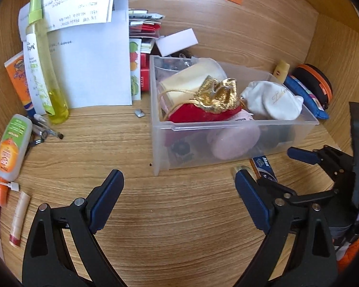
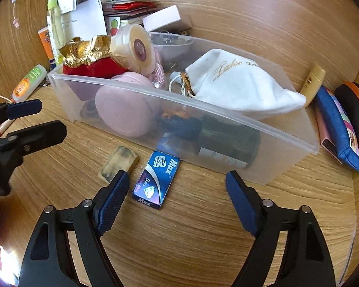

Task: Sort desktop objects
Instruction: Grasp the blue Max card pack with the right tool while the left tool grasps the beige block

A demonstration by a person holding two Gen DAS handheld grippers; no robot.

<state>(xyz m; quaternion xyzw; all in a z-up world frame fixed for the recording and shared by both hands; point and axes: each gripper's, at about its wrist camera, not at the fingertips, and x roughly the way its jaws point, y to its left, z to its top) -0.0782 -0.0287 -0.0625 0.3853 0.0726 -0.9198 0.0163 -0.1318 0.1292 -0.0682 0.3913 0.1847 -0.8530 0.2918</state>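
While both grippers hang over the wooden desktop [image 2: 193, 234], neither holds anything: the right gripper [image 2: 177, 186] has its jaws spread wide with bare wood between the pads, and the left gripper [image 1: 179, 186] likewise stands open and empty. Just beyond the right gripper's fingertips lies a small blue box [image 2: 156, 179] marked "Max", flat on the desk and touching the front wall of the clear plastic bin [image 2: 251, 129]. Beside the box, to its left, lies a worn beige block [image 2: 118, 163]. Inside the bin sit a pink round case [image 2: 129, 110], a red pouch with a gold frill [image 2: 88, 57], a white drawstring bag [image 2: 239, 83] and a dark bottle [image 2: 227, 141]. Right of the bin lie a blue zip pouch [image 2: 335, 129] and a black case with orange trim [image 2: 356, 110]. Farther back, left of the bin, stand a yellow spray bottle [image 1: 45, 71] and white papers [image 1: 93, 67].
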